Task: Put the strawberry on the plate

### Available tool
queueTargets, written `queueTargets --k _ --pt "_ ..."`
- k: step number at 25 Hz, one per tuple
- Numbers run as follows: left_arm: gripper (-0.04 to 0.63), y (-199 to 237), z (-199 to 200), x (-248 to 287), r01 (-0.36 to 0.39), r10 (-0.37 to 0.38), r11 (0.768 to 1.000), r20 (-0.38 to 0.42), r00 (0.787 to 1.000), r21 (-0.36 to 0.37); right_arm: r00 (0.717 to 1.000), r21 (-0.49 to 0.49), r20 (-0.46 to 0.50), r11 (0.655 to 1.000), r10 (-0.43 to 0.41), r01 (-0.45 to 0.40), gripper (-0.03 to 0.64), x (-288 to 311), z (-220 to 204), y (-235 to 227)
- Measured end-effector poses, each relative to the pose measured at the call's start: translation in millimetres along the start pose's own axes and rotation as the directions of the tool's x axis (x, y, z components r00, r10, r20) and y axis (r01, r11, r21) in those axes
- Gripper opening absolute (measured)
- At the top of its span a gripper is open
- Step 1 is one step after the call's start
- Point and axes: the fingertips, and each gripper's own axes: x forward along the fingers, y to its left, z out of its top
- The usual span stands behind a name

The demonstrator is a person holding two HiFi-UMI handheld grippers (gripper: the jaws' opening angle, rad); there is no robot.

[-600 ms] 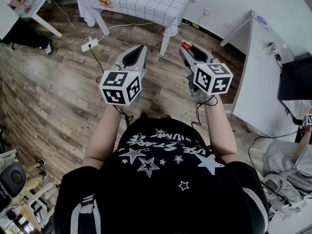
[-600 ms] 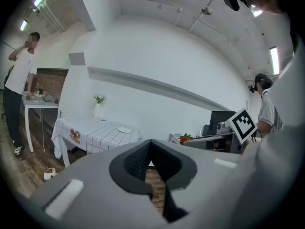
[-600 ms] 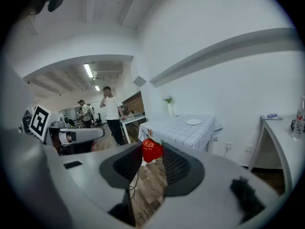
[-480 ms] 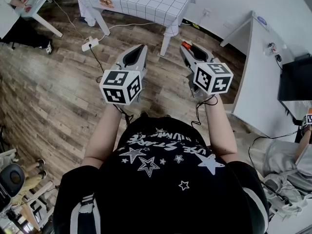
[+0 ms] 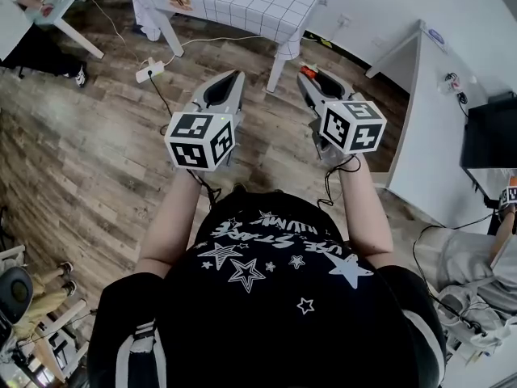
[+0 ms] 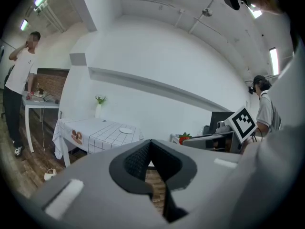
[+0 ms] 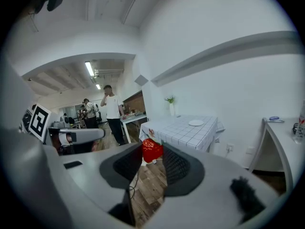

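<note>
Both grippers edged toward far checked-cloth table (image 5: 242,6); right gripper (image 5: 310,78) clamps small red strawberry (image 7: 152,150), left gripper (image 6: 150,143) closed empty; round white plate (image 7: 196,123) ahead.

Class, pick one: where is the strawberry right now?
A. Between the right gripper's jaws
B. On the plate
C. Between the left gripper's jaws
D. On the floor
A: the right gripper view shows the strawberry pinched at the tips of the right gripper.
</note>
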Motion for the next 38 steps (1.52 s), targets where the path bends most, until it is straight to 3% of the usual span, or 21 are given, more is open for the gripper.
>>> queueTargets --k 21,30,38 --pt "0.008 64 -9 -29 0.006 -0.006 0.999 -0.01 1.0 -0.047 0.998 0.086 0.019 0.994 -0.063 0.062 0.141 26 -9 17" --pt "0.009 77 -4 -13 0.005 -0.004 0.999 0.006 1.0 -0.044 0.999 0.079 0.02 0.996 -0.042 0.04 0.141 59 2 4" --pt "0.008 109 10 28 -0.04 0.041 0.998 0.017 0.999 -0.055 1.0 0.07 0.024 0.998 -0.011 0.009 0.141 109 24 -27"
